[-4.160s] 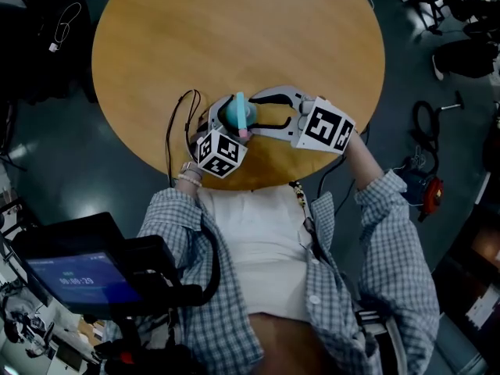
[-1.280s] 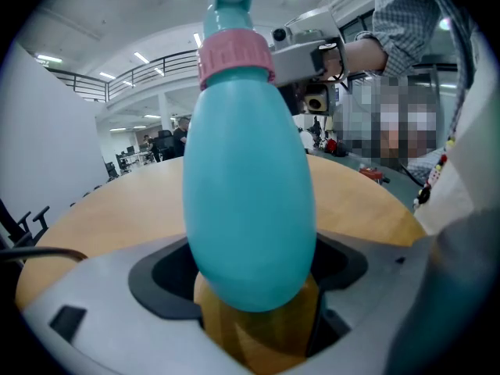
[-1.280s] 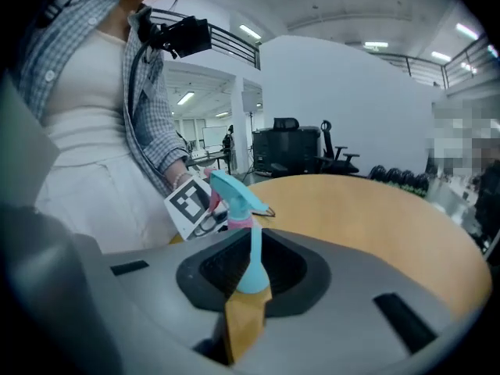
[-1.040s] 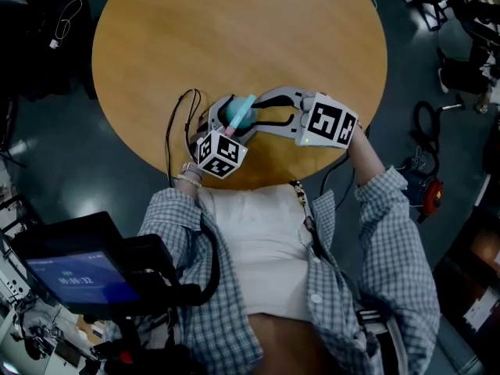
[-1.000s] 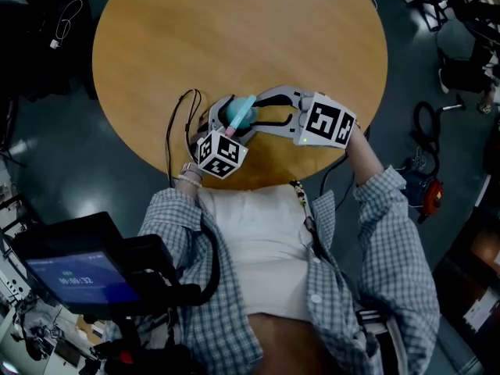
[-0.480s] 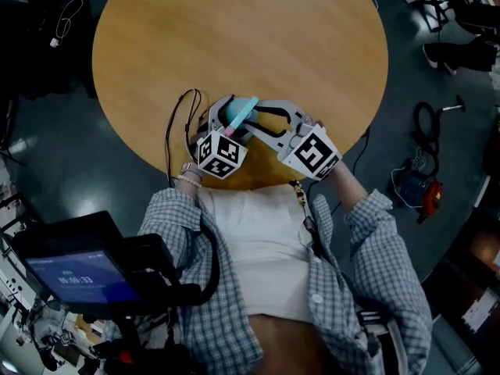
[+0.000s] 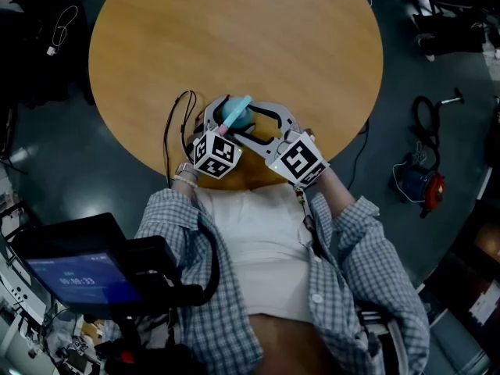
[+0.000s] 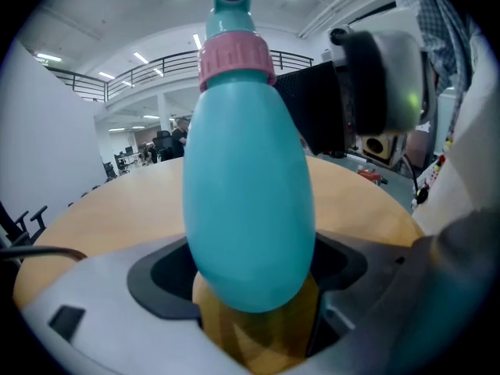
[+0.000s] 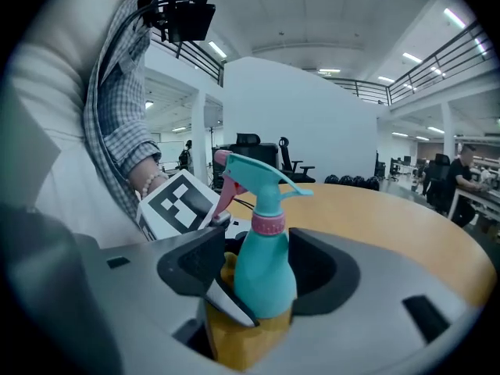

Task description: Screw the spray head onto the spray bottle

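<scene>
A teal spray bottle [image 7: 234,116] with a pink collar [image 8: 234,57] and a teal spray head [image 9: 254,174] on top stands upright near the round wooden table's [image 7: 234,30] front edge. My left gripper [image 7: 223,119] is shut on the bottle's body [image 8: 250,209], and its pads meet the body's lower sides. My right gripper [image 7: 248,123] reaches in from the right and front. Its jaws are opening, with the bottle's body [image 9: 264,268] between them and a gap at the left pad. The left gripper's marker cube [image 9: 178,201] shows just behind the bottle.
A black cable [image 7: 173,123] loops on the table left of the grippers. The table's front edge lies right under both marker cubes. On the floor are a red and black tool [image 7: 426,190] at the right and a dark screen [image 7: 78,280] at the lower left.
My right gripper has swung from the bottle's right side round toward the person, its marker cube moving down and left. The left gripper and the bottle have stayed in place.
</scene>
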The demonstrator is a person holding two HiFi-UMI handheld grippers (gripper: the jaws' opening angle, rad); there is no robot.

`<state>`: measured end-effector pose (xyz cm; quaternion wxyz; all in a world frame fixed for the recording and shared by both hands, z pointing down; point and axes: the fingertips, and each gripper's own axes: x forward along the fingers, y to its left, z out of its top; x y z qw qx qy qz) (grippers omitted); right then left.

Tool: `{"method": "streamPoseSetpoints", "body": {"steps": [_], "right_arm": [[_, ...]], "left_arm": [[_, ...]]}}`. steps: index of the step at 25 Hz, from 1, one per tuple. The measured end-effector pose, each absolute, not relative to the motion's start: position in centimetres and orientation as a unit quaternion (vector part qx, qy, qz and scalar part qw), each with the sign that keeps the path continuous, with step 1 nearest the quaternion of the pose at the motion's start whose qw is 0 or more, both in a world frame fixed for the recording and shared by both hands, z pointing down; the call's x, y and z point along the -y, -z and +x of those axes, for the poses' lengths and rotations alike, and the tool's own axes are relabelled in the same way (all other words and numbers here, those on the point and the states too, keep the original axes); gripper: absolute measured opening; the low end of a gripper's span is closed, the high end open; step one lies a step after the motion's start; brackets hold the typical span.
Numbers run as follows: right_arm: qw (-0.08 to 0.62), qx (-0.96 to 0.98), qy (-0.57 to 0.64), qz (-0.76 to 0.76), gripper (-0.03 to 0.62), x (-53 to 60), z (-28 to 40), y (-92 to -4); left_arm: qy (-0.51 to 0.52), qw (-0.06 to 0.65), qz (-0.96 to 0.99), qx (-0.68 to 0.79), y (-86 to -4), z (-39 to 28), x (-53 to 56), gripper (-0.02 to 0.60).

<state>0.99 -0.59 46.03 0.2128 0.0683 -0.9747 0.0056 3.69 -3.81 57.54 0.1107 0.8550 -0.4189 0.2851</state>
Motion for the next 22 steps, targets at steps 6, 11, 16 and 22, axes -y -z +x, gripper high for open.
{"method": "streamPoseSetpoints", "body": {"steps": [6, 11, 16, 22], "right_arm": [[0.228, 0.971, -0.018, 0.067, 0.241, 1.1, 1.0, -47.2], [0.246, 0.966, -0.035, 0.067, 0.241, 1.2, 2.1, -48.8], [0.274, 0.957, -0.046, 0.083, 0.241, 1.5, 4.1, -50.7], [0.335, 0.934, -0.039, 0.121, 0.071, 1.5, 8.0, -52.6]], "left_arm": [[-0.268, 0.134, 0.857, 0.418, -57.6, 3.4, 3.4, 0.419], [-0.275, 0.140, 0.854, 0.419, -58.2, 2.7, 2.5, 0.419], [-0.292, 0.126, 0.839, 0.442, -58.2, 0.8, 1.9, 0.417], [-0.332, 0.120, 0.814, 0.462, -58.0, -2.4, -0.2, 0.213]]}}
